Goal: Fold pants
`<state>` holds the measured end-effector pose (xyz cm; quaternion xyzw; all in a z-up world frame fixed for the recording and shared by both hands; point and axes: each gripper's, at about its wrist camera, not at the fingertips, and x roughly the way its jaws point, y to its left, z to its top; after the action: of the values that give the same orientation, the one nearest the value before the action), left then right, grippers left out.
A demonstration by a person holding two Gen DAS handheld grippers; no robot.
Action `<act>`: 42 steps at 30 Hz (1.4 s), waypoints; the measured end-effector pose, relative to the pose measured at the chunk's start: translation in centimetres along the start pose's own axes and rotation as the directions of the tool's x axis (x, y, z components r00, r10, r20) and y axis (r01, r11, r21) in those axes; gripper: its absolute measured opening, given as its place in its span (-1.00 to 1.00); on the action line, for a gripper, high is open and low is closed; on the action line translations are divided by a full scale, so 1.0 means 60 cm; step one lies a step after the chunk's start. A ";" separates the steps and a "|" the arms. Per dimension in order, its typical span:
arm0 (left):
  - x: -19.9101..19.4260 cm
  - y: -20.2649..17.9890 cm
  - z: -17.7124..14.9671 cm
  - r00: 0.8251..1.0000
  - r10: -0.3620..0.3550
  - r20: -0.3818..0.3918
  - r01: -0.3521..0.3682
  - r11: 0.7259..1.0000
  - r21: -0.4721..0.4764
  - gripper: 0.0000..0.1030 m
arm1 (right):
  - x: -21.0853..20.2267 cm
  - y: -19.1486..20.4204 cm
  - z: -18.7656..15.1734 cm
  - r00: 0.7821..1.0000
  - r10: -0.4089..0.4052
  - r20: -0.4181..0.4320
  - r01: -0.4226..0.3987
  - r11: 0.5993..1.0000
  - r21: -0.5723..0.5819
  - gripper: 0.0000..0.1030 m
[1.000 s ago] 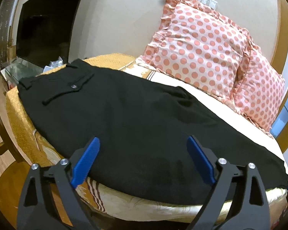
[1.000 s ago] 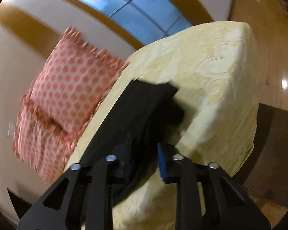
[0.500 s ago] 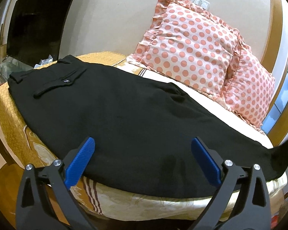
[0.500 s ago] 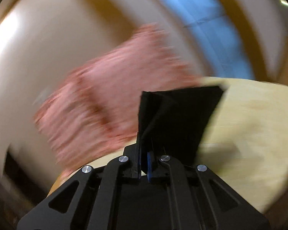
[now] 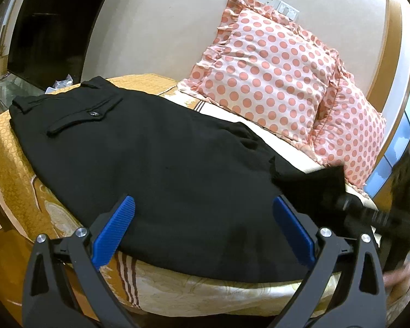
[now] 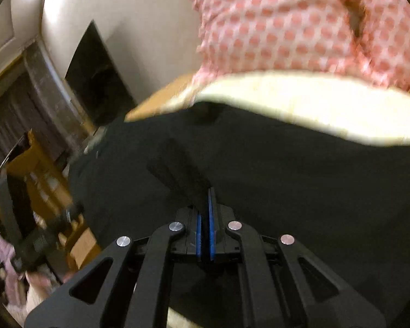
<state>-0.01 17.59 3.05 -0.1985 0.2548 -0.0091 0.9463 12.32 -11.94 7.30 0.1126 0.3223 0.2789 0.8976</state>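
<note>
My right gripper [image 6: 204,205] clamped tight on a hem of the black pants [image 6: 300,180], lifted above the garment, my left gripper [image 5: 202,218] spread wide and empty at the pants' near edge, pants [image 5: 155,169] laid flat across the bed [image 5: 16,169], polka-dot pillows [image 5: 265,82] beyond the pants.

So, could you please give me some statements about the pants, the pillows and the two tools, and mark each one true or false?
1. The left tool is open and holds nothing. True.
2. The right tool is open above the pants. False: it is shut on the hem end of the black pants.
3. The pants lie on a bed. True.
4. The pillows are plain blue. False: they are light with pink dots.
5. A buttoned pocket shows near the waistband. True.
</note>
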 end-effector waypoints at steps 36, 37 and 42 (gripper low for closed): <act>-0.028 0.275 0.116 0.992 0.121 0.026 -0.093 0.867 -0.489 0.74 | 0.053 0.056 -0.064 0.986 -0.006 -0.166 -0.036 0.969 -0.246 0.16; -0.025 0.274 0.117 0.992 0.123 0.029 -0.094 0.869 -0.486 0.74 | 0.053 0.060 -0.065 0.986 -0.006 -0.165 -0.036 0.968 -0.249 0.17; -0.023 0.255 0.111 0.996 0.087 -0.013 -0.082 0.862 -0.501 0.74 | 0.052 0.054 -0.063 0.986 0.014 -0.165 -0.053 0.971 -0.234 0.19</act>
<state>0.73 34.30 3.19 -0.4258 0.2521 0.0997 0.8633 10.52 -7.44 4.05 -0.0133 0.3568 0.3388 0.8705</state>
